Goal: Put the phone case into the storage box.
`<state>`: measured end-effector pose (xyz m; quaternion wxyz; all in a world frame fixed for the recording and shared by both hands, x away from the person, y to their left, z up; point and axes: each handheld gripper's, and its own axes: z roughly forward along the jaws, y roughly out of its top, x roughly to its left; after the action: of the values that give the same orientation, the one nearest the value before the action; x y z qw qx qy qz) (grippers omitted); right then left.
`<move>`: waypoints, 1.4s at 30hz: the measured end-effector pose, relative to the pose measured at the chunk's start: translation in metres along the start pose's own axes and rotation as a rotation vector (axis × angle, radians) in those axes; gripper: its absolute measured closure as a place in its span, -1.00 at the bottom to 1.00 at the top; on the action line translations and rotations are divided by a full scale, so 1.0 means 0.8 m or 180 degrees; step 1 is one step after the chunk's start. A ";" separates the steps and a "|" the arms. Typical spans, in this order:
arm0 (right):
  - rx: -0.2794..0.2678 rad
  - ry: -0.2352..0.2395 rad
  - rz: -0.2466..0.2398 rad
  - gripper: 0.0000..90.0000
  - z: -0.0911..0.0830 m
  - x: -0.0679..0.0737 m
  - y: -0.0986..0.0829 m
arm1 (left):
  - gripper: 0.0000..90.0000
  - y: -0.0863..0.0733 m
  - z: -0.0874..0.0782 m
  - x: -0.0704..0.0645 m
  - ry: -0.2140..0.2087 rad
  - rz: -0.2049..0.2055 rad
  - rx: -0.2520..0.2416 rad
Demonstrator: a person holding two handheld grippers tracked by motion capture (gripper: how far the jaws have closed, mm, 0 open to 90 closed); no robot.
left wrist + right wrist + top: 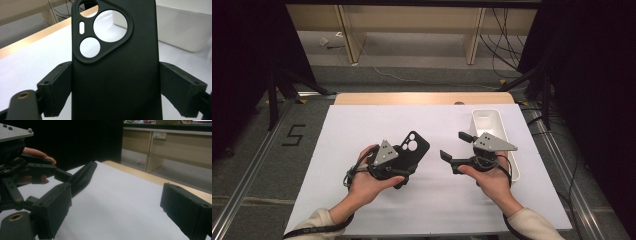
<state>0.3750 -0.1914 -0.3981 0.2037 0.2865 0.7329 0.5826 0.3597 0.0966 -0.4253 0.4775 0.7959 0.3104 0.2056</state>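
Just left of the white bin (507, 131), above the white sheet that covers the desk (362, 125), the left tongs (404, 172) are clamped on a black phone case (414, 148). In the left gripper view the case (117, 75) stands straight up between the two jaws, each pressed flat on one long edge at its lower half, the camera cut-outs toward the far end. In the right gripper view the case (82, 176) slants up off the sheet, so it looks lifted at the front rather than lying flat; whether its near end touches the sheet I cannot tell.

The right tongs (455, 146) sit between the case and the bin, jaws spread wide with nothing between them, pointing toward the case but apart from it.

To my eye the case is a light, thin shell, matt and probably a bit rubbery, so it should not slide easily in the pads. It would likely flex if squeezed hard across its width, and the end with the cut-outs is the weakest part. The long edges below the cut-outs look the safest place to hold. If the right tongs take it, the free upper edge nearest the bin seems the natural spot.
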 end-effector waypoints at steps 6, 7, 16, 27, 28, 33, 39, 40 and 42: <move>0.0016 0.0078 0.0021 -0.73 0.019 0.006 0.007 | -0.67 0.002 0.004 -0.008 -0.0019 0.0025 -0.0014; 0.0021 0.0082 0.0021 -0.73 0.022 0.007 0.008 | -0.67 0.002 0.005 -0.010 -0.0032 0.0026 -0.0021; 0.0046 0.0144 0.0056 -0.71 0.046 0.010 0.014 | -0.67 0.006 0.013 -0.021 -0.0091 0.0081 -0.0035; 0.0114 0.0182 0.0187 -0.64 0.061 0.007 0.012 | -0.67 0.008 0.017 -0.026 -0.0093 0.0126 -0.0045; 0.0130 0.0188 0.0204 -0.63 0.062 0.007 0.011 | -0.67 0.008 0.018 -0.027 -0.0095 0.0130 -0.0041; 0.0155 0.0210 0.0240 -0.49 0.068 0.008 0.011 | -0.67 0.009 0.019 -0.029 -0.0111 0.0134 -0.0052; 0.0193 0.0222 0.0278 -0.29 0.074 0.009 0.010 | -0.67 0.009 0.021 -0.031 -0.0124 0.0177 -0.0077; 0.0194 0.0223 0.0284 -0.25 0.075 0.010 0.010 | -0.67 0.009 0.021 -0.031 -0.0116 0.0176 -0.0083; 0.0205 0.0239 0.0306 -0.17 0.075 0.009 0.010 | -0.67 0.009 0.021 -0.031 -0.0116 0.0162 -0.0089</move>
<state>0.4088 -0.1409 -0.4044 0.1385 0.3057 0.7437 0.5781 0.3543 0.0664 -0.4271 0.4887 0.8004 0.2783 0.2075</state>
